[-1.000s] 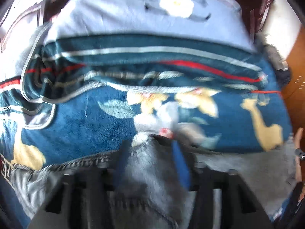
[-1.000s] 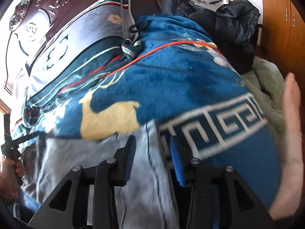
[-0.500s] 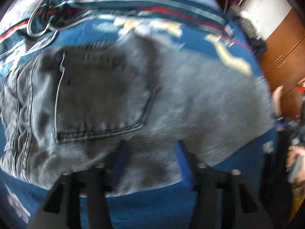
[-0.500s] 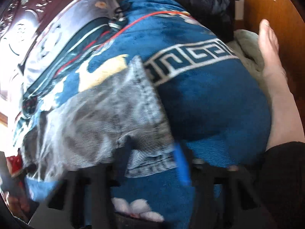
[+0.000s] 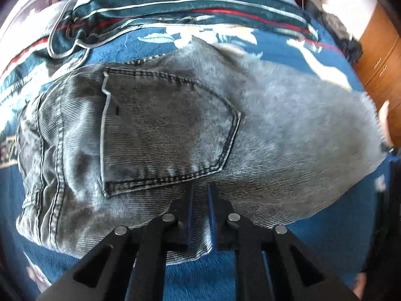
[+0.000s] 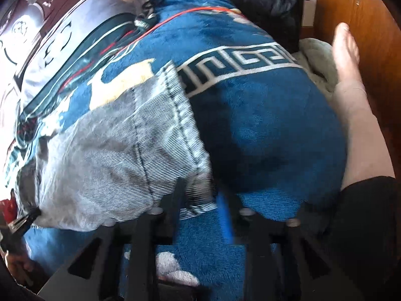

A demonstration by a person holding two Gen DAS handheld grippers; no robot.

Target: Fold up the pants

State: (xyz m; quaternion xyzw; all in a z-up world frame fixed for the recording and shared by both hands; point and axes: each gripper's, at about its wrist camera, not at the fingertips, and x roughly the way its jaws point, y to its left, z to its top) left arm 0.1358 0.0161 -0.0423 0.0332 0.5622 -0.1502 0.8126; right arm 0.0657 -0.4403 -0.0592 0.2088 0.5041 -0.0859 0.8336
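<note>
On the bed, pants: grey washed-denim pants (image 5: 190, 130) lie across the blue plush blanket with cream animal figures (image 5: 325, 255), back pocket up, waist seam toward the left of the left wrist view.
Change, pants: a second ago only an edge of denim showed under the fingers; now the garment spreads flat over the blanket, folded along its length by the look of it.
Change, left gripper (image 5: 199, 213): jaws have just been closing and now pinch the near edge of the denim below the pocket.
Change, right gripper (image 6: 200, 198): jaws have just been opening a little; the hem corner (image 6: 198, 190) sits between them, but blur hides whether the pads press it.
Meaning: laying-out looks done; both near-edge grips suggest the next fold is being set up.
Pants, look: fabric faded, ribbed weave, dark stitching at pocket and seams; far leg end soft with blur.
Surround: striped teal quilt (image 5: 175, 7) beyond the blanket; bare foot (image 6: 345, 50) at the right; wooden cupboard (image 5: 381, 57) behind.
</note>
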